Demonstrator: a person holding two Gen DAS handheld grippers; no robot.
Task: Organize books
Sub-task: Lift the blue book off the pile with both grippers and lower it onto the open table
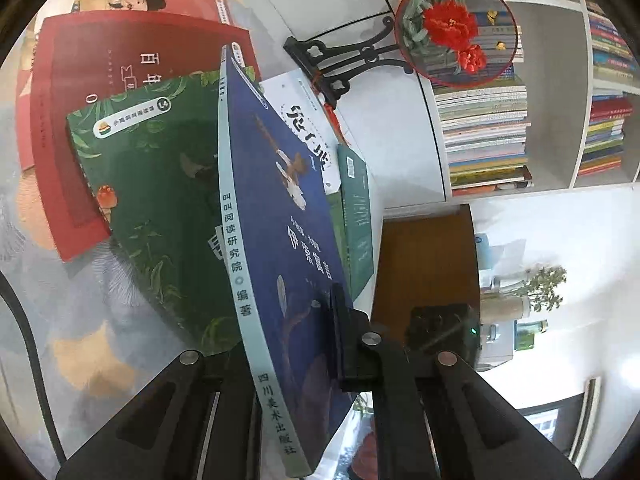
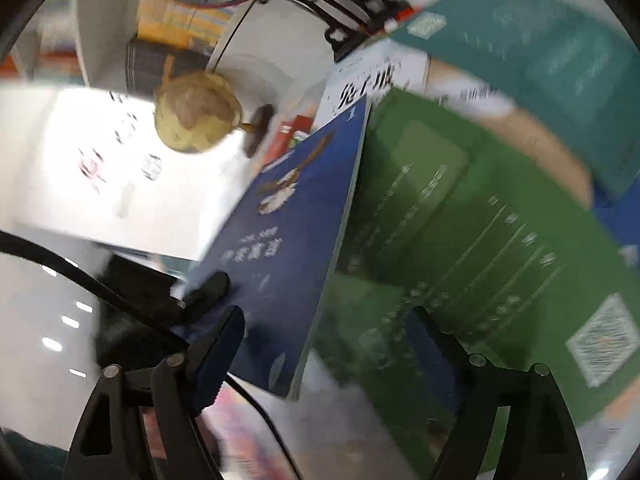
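Observation:
A dark blue book (image 1: 288, 220) with a pale spine stands tilted on edge, and my left gripper (image 1: 292, 344) is shut on its near end. Beneath and beside it lie a green leafy book (image 1: 152, 200), two red books (image 1: 120, 64), a white book (image 1: 304, 120) and a slim teal one (image 1: 358, 208). In the blurred right wrist view the same blue book (image 2: 288, 232) rises at the left, held by the other gripper's finger (image 2: 208, 288). My right gripper (image 2: 324, 344) stands open, its jaws wide apart with nothing pressed between them, over a green back cover (image 2: 460, 240).
A shelf unit holds stacked books (image 1: 484, 132) at the upper right, with a round red-flower fan (image 1: 456, 32) on a black stand. A brown wooden block (image 1: 424, 256) sits to the right. A small globe (image 2: 196, 116) stands at the left. A teal book (image 2: 540, 60) lies far right.

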